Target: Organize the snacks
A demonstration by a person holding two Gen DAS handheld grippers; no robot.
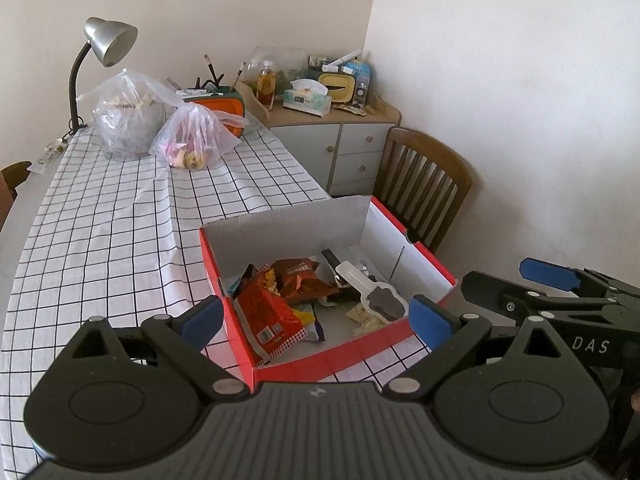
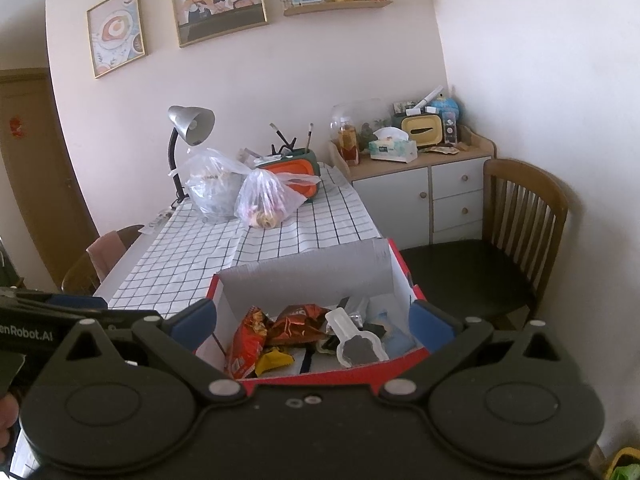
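Both grippers, left (image 1: 316, 318) and right (image 2: 314, 326), gape wide, holding nothing, near a red box (image 1: 362, 346) of snack packets (image 1: 270, 312) on the checked tablecloth (image 1: 120, 216).

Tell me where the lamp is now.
The lamp stands at the table's far left end in both views, just behind two plastic bags.

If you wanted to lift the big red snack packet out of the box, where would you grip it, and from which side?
Probably at the red snack packet's upper crinkled end, coming from above: it leans against the red box's left wall, so that end stands free, while the barcode end rests on the floor. The left gripper, open, is nearest.
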